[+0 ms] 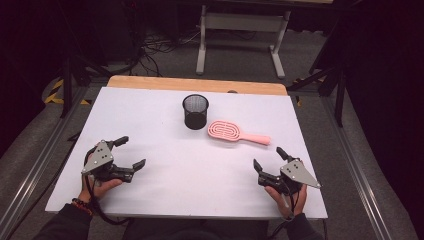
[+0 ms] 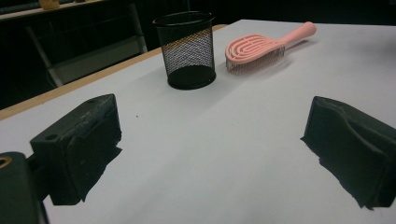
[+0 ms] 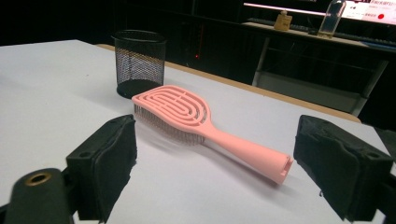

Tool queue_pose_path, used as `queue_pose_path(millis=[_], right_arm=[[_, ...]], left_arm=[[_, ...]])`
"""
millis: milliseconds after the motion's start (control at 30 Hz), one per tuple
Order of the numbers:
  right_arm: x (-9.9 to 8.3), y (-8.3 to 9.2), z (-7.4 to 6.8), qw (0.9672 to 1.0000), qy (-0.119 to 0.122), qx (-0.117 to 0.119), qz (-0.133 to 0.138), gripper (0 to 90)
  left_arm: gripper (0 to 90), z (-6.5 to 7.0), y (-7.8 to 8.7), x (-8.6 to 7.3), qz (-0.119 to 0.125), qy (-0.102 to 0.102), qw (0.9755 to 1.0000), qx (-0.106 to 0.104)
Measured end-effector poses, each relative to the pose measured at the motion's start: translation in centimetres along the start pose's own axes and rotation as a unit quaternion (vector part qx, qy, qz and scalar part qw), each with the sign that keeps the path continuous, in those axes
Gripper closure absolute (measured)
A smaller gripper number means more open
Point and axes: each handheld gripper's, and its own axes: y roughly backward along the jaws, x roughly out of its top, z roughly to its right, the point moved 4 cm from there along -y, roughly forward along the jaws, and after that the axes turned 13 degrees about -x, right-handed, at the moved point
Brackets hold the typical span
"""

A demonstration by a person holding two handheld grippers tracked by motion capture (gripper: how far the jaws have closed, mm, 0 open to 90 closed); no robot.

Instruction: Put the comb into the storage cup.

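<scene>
A pink hairbrush (image 1: 236,132) (image 2: 264,46) (image 3: 201,126) lies bristles down on the white table (image 1: 165,125), handle pointing right. Just left of it stands a black mesh cup (image 1: 195,111) (image 2: 187,49) (image 3: 137,60), upright and empty. My left gripper (image 1: 131,152) (image 2: 210,154) rests at the table's near left, held by a hand, jaws wide apart with nothing between them. My right gripper (image 1: 269,158) (image 3: 215,172) sits at the near right, open too, its jaws aimed at the brush handle a short way ahead without touching it.
A wooden strip (image 1: 197,84) edges the table's far side. Beyond it stands a white metal frame (image 1: 242,30) on the grey floor, with cables (image 1: 155,50) to the left. Bare white tabletop lies between the two grippers.
</scene>
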Motion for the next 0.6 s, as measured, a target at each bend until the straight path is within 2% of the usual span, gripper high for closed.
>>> queue_pose_path(millis=[133, 267, 400, 433, 500, 600], right_arm=[[-0.2, -0.2, 0.2, 1.0000, 0.001, -0.004, -0.006, 16.9], [0.1, -0.5, 0.7, 0.9998, -0.009, -0.010, -0.012, 21.0], [0.7, -0.7, 1.3, 0.9998, -0.008, -0.016, -0.004, 31.3], [0.9, -0.9, 1.5, 0.9998, -0.008, -0.017, -0.005, 37.3], [1.1, -1.2, 1.7, 0.9998, -0.014, -0.012, -0.005, 41.3], [1.6, -1.6, 2.1, 0.9998, -0.016, -0.009, -0.008, 53.5]], left_arm=[[5.0, 0.1, 0.0, 0.0, -0.004, -0.006, 1.0000, 0.000], [5.1, 0.2, 0.0, 0.0, -0.005, -0.006, 1.0000, 0.001], [5.1, 0.2, 0.0, 0.0, -0.004, -0.005, 1.0000, -0.001], [5.1, 0.2, 0.0, 0.0, -0.005, -0.006, 1.0000, 0.000], [5.1, 0.3, 0.0, 0.0, -0.005, -0.007, 1.0000, 0.000], [5.2, 0.2, -0.1, 0.0, -0.007, -0.006, 1.0000, 0.000]])
